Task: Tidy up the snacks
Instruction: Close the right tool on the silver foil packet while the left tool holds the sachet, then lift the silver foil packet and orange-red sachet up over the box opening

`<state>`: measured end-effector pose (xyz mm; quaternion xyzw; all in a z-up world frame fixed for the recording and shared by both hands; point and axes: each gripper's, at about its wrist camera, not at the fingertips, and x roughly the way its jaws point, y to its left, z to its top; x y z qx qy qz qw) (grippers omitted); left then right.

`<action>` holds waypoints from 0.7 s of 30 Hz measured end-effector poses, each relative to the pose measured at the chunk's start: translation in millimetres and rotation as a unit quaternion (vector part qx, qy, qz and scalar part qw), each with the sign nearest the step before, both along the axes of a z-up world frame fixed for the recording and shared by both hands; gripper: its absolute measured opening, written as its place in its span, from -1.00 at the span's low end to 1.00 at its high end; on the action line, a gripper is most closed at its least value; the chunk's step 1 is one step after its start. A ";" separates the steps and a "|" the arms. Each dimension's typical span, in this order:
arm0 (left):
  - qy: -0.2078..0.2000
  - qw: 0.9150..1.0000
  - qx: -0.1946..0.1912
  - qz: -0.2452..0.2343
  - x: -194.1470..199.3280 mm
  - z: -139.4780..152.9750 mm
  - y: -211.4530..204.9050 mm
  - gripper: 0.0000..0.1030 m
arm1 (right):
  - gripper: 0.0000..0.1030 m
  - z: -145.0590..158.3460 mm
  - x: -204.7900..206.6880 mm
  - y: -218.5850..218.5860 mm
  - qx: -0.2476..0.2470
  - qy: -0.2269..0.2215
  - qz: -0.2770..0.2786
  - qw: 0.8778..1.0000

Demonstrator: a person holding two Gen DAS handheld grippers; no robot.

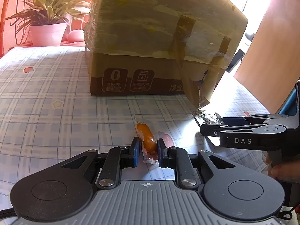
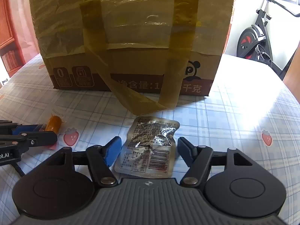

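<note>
A taped cardboard box (image 2: 131,37) stands on the checked table (image 1: 56,93), its loose tape strips trailing toward the snacks. The left gripper (image 1: 148,150), angled down, has its jaws clamped on a wrapped sausage (image 1: 147,137). The right gripper (image 2: 148,150) tilts down over a silver packet (image 2: 150,146) lying flat on the table, jaws apart on either side without pressing it.

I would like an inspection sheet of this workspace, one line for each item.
Surface: table under a plaid cloth with strawberry prints.
Job's things: orange sausage snack; silver foil packet, lying flat; cardboard box covered with a yellowish plastic bag.
Clutter: nothing seen.
Grippers: left claw shut on the sausage snack; right claw open, pads either side of the foil packet, not touching.
Cables: nothing seen on the table.
Surroundings: potted plant; exercise bike.
</note>
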<state>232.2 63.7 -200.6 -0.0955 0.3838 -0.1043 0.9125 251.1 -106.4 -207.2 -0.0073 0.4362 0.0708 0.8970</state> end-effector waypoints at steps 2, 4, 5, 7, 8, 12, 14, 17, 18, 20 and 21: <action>0.002 1.000 0.000 0.001 -0.3 0.4 0.2 -0.60 | -0.11 0.6 0.3 -2.1 0.003 -0.006 -0.006 1.000; 0.003 1.000 0.001 0.002 -0.3 0.9 0.7 -0.60 | -0.18 3.7 -1.8 -6.0 0.007 -0.008 -0.005 1.000; 0.003 1.000 0.002 0.003 -0.2 1.3 0.7 -0.60 | -0.19 4.0 -2.6 -6.9 0.011 -0.008 -0.002 1.000; 0.005 1.000 0.006 0.005 0.2 2.3 0.8 -0.60 | -0.22 5.1 -6.6 -7.6 0.015 -0.013 0.004 1.000; 0.006 1.000 0.007 0.007 0.1 3.0 1.3 -0.60 | -0.22 6.3 -9.5 -8.9 0.018 -0.017 0.004 1.000; -0.001 1.000 0.009 0.013 -2.9 9.6 1.0 -0.60 | -0.23 14.1 -19.7 -15.5 0.043 -0.031 0.001 0.999; -0.010 1.000 0.012 0.010 -6.1 15.2 0.5 -0.61 | -0.23 20.5 -25.1 -19.0 0.053 -0.041 0.002 0.998; -0.021 1.000 0.019 0.008 -9.7 23.3 -1.2 -0.62 | -0.22 28.7 -31.2 -24.9 0.067 -0.057 0.001 0.996; -0.024 0.999 0.021 0.009 -10.8 26.1 -1.7 -0.62 | -0.22 31.4 -33.3 -27.2 0.072 -0.061 -0.002 0.995; -0.028 0.999 0.023 0.007 -12.4 30.9 -3.1 -0.62 | -0.23 36.6 -36.2 -30.8 0.086 -0.070 -0.007 0.994; -0.030 0.999 0.026 0.004 -12.6 32.9 -4.5 -0.62 | -0.23 39.7 -38.7 -33.4 0.093 -0.075 -0.008 0.993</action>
